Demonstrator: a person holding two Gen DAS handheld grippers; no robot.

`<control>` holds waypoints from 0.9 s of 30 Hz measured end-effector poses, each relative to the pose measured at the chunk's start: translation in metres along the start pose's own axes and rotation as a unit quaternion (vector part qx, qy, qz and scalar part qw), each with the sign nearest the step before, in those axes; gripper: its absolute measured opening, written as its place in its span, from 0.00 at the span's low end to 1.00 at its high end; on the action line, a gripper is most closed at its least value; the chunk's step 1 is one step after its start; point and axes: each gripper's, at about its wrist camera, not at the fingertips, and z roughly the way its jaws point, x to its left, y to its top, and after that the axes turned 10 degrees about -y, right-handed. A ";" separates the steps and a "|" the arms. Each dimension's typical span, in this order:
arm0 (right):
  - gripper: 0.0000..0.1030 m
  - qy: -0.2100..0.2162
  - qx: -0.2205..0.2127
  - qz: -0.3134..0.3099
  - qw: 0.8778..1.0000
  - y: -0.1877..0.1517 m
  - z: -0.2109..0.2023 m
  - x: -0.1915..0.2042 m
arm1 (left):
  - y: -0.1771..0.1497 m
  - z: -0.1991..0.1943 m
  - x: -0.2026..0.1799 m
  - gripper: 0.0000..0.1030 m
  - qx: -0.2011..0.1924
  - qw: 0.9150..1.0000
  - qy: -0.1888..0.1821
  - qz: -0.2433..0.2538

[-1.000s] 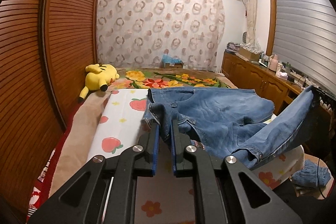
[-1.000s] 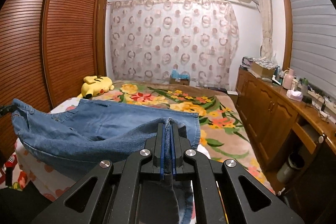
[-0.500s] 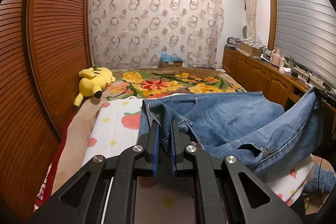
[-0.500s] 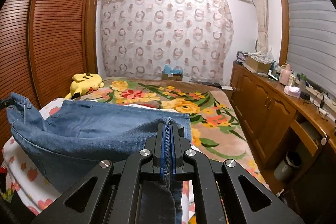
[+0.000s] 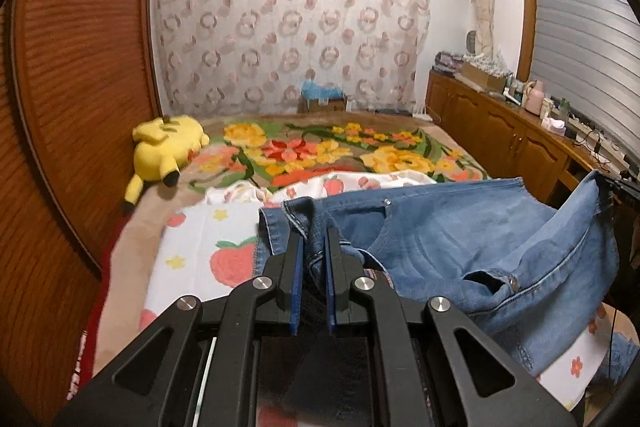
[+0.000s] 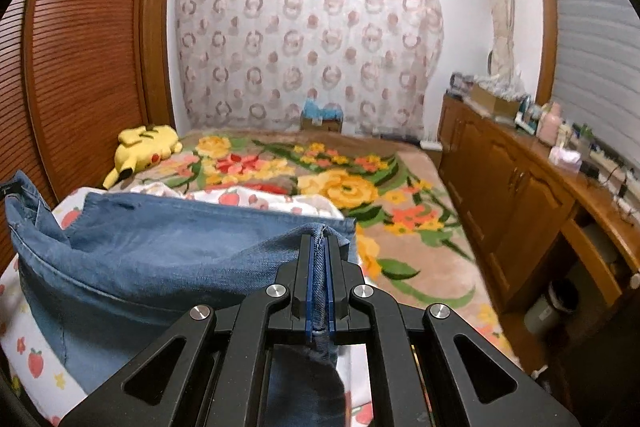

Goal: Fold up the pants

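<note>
The blue denim pants (image 5: 460,239) hang stretched between my two grippers, above the near end of the bed. My left gripper (image 5: 314,233) is shut on bunched denim at the pants' left end. My right gripper (image 6: 319,241) is shut on a thin denim edge at the right end; the pants (image 6: 140,259) sag leftward from it, and more fabric hangs below the jaws. The far held corner shows at the right edge of the left wrist view and at the left edge of the right wrist view.
A white strawberry-print sheet (image 5: 208,247) lies under the pants on a floral blanket (image 6: 360,187). A yellow plush toy (image 5: 164,147) lies at the far left by the slatted wardrobe (image 5: 72,87). A wooden cabinet (image 6: 520,195) with clutter runs along the right.
Both grippers have moved forward over the bed and a little higher, carrying the pants with them. The pants stay gripped at both ends.
</note>
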 end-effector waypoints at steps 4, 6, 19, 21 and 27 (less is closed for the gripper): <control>0.04 0.013 0.036 0.000 0.999 0.009 0.030 0.010 | 0.000 0.026 0.005 0.10 0.028 1.000 0.000 -0.001; 0.04 0.014 0.053 -0.005 0.998 0.014 0.041 0.013 | 0.000 0.037 0.008 0.10 0.039 0.999 -0.001 -0.005; 0.37 0.006 0.089 0.016 0.996 0.035 0.022 -0.001 | 0.001 0.067 0.015 0.10 0.065 0.998 -0.014 -0.011; 0.39 0.011 0.097 0.011 0.995 0.030 0.015 -0.002 | 0.000 0.065 0.015 0.10 0.064 0.998 -0.016 -0.010; 0.39 0.010 0.155 0.009 0.988 0.018 0.040 -0.003 | -0.001 0.065 0.015 0.10 0.066 0.998 -0.016 -0.012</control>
